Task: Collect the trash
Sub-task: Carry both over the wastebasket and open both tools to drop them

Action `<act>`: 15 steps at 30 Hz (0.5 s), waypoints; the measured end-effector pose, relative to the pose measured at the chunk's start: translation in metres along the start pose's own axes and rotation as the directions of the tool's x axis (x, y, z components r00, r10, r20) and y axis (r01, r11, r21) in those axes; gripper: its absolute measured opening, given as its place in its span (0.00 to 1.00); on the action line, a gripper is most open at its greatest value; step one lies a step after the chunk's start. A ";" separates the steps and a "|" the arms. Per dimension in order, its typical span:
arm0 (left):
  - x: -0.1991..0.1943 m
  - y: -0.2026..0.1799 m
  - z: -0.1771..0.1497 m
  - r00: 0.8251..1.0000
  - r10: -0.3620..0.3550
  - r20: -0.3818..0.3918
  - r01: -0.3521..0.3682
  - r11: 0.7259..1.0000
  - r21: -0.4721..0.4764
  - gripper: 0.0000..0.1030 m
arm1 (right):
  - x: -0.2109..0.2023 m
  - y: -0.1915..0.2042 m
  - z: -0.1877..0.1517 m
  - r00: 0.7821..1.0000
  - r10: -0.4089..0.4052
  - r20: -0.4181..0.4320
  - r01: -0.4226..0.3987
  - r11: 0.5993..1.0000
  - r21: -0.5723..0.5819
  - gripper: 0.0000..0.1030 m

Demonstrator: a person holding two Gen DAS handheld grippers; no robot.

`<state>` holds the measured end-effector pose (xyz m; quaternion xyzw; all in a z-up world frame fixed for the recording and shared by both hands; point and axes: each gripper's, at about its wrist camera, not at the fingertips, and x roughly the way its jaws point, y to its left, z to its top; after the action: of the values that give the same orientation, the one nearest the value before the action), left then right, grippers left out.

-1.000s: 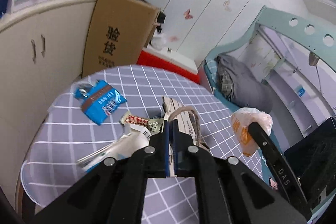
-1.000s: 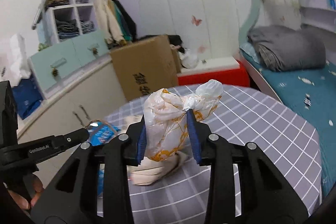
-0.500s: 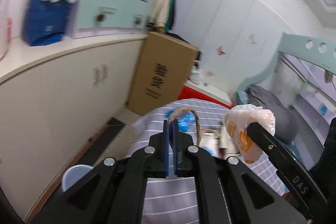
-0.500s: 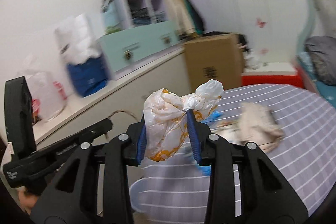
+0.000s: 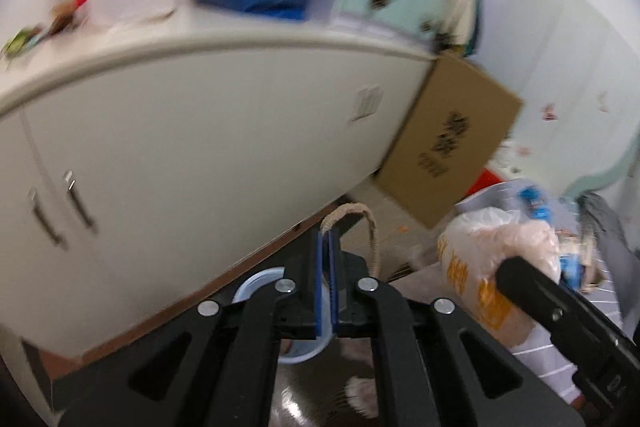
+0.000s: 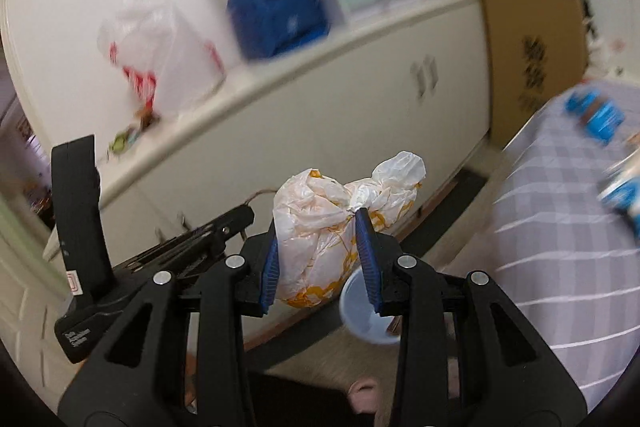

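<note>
Bedroom floor below, dim and blurred, beside a long cream cabinet (image 5: 200, 155); nearest, left gripper (image 5: 328, 291) clamped on a twine handle (image 5: 354, 223) looping up past its pads, whatever hangs from it hidden beneath; just beyond and under the fingers, a pale blue bin (image 5: 260, 283) standing on the floor against the cabinet base, mouth upward; in the right wrist view, right gripper (image 6: 320, 259) squeezing a knotted white-and-orange plastic bag (image 6: 336, 211), knot uppermost, bag bulging above the pads; same bin (image 6: 366, 315) showing low and slightly right of that bag, so the drop probably lies down and a little forward; both grippers near the bin, neither plainly nearer; off to the right, checked worktop (image 6: 560, 267) with blue wrappers (image 6: 596, 111) lying on it, likely more trash to fetch; farther back, cardboard box (image 5: 452, 143) leaning by the cabinet end; atop the cabinet, blue bag (image 6: 280, 15) and white shopping bag (image 6: 160, 43), smeared by motion.
</note>
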<state>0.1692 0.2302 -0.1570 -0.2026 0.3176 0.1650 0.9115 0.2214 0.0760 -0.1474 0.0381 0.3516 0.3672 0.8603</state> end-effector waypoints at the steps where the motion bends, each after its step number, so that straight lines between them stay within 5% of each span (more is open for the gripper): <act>1: 0.007 0.007 -0.003 1.000 0.017 -0.012 -0.017 1.000 -0.004 0.03 | 0.014 0.000 -0.006 0.999 0.006 -0.033 -0.006 1.000 0.005 0.33; 15: 0.147 0.064 -0.073 0.948 0.094 -0.304 -0.120 0.991 -0.067 0.03 | 0.173 -0.052 -0.080 0.934 -0.032 -0.357 0.072 0.993 0.098 0.35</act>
<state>0.2139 0.2760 -0.3216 -0.2461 0.4554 0.1948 0.8331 0.2861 0.1365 -0.3238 0.0089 0.5213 0.3253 0.7889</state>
